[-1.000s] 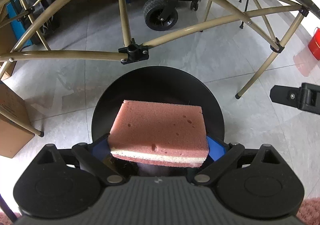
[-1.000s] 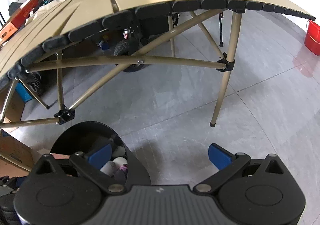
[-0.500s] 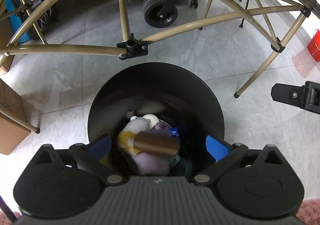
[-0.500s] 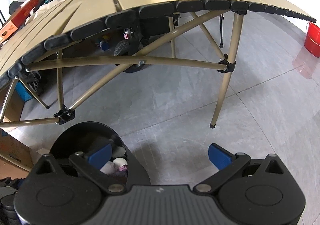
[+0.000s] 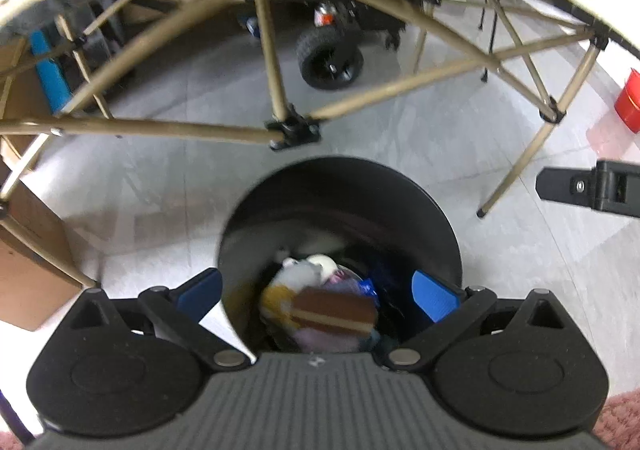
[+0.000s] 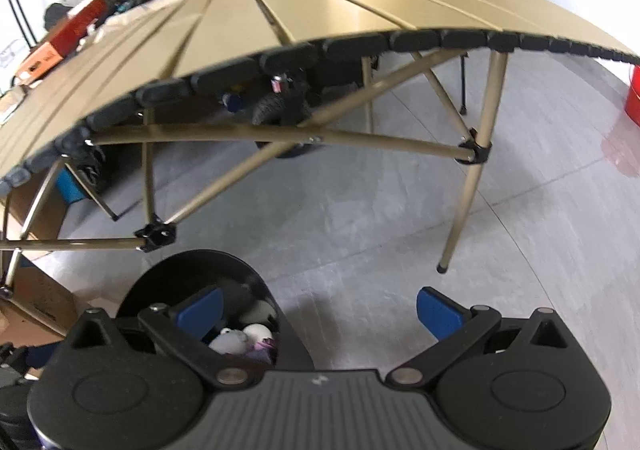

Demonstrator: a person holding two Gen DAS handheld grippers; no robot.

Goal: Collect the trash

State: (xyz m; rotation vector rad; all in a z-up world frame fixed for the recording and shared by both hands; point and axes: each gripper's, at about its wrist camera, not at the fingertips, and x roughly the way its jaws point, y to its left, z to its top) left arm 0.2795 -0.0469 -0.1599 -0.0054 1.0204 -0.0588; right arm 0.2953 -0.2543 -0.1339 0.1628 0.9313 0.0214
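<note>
A round black trash bin stands on the grey floor below the table's front edge. Inside it lies a pink sponge with a pale stripe, on top of soft white and yellow trash. My left gripper hangs over the bin, open, with nothing between its blue pads. In the right wrist view the same bin sits at lower left. My right gripper stands open over bare floor beside it, empty. Its black body shows at the right edge of the left wrist view.
A tan folding table with crossed metal legs stands just behind the bin. A black wheeled cart is under it. Cardboard boxes sit at left, a red bucket at far right.
The left gripper let go of the pink sponge, which dropped into the bin and now lies on the trash. The left view has since lifted and tilted up toward the table. The right gripper stays open.
</note>
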